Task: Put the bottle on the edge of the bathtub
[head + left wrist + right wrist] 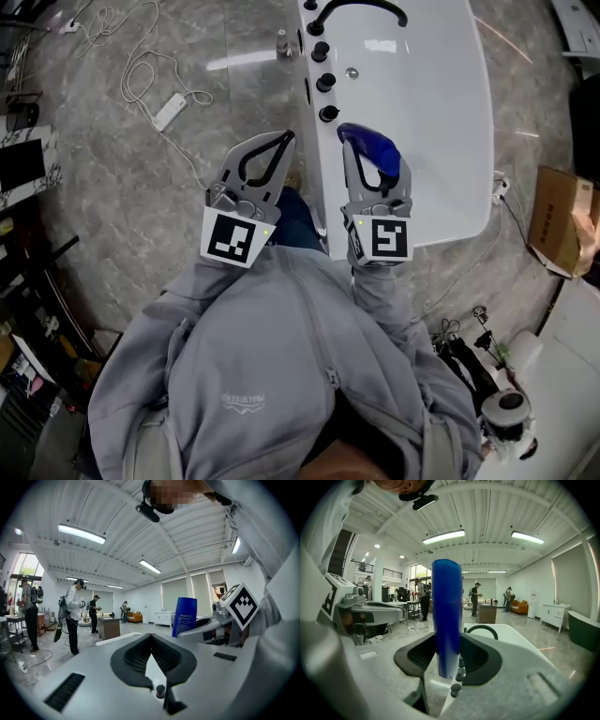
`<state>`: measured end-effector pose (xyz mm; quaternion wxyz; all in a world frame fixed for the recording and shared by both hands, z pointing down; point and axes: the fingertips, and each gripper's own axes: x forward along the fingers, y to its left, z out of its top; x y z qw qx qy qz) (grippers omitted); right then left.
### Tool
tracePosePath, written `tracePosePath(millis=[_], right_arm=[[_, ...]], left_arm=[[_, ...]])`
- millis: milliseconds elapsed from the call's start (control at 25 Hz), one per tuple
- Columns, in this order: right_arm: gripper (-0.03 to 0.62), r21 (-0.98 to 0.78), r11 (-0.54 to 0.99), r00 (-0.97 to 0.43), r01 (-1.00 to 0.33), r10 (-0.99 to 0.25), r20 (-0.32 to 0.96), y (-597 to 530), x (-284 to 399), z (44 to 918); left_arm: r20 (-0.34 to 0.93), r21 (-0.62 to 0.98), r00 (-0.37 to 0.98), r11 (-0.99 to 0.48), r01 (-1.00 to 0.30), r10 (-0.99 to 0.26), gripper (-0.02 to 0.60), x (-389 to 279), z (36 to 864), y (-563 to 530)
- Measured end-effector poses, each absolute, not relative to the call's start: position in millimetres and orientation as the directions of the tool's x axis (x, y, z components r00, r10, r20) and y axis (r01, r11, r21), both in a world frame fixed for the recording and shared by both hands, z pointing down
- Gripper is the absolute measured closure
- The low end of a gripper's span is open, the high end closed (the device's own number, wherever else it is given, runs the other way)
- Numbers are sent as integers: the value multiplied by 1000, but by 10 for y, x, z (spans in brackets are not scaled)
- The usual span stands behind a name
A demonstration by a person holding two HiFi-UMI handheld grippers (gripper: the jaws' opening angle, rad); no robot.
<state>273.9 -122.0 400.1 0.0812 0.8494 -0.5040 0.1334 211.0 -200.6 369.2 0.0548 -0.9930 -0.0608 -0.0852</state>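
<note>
The white bathtub filled the upper middle of the head view, standing on a grey marbled floor. The person in a grey hoodie stood at its near end, both forearms bent and held forward close to the chest. The step in hand looked like the carry: the bottle was not yet set down. The next move would call for bringing it over a bare stretch of the rim, lowering it until its base rested, then letting go. The right gripper reached over the tub's near left corner. It was clenched on the blue bottle, which showed upright between the jaws in the right gripper view and seemed clear of any surface. The left gripper hung beside it over the floor, its jaws closed together on nothing. A row of black knobs sat on the rim just beyond the bottle.
</note>
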Motion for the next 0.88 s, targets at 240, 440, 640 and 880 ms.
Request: tracePosePath(millis=[240, 440, 640, 880], right_arm=[[433, -4, -497, 470, -868, -824, 318, -1196, 2814, 4302], [433, -6, -509, 477, -861, -810, 342, -1161, 2886, 4566], [433, -12, -513, 476, -858, -805, 354, -1158, 2910, 4919], [433, -9, -511, 470, -859, -798, 377, -1119, 2924, 5378]], left_arm=[[189, -69, 964, -977, 202, 186, 575, 2257, 3989, -1913], [196, -51, 958, -973, 224, 210, 575, 2398, 4167, -1868], [209, -42, 950, -968, 247, 233, 575, 2440, 4441, -1813], [234, -21, 938, -964, 267, 255, 575, 2468, 4819, -1732]])
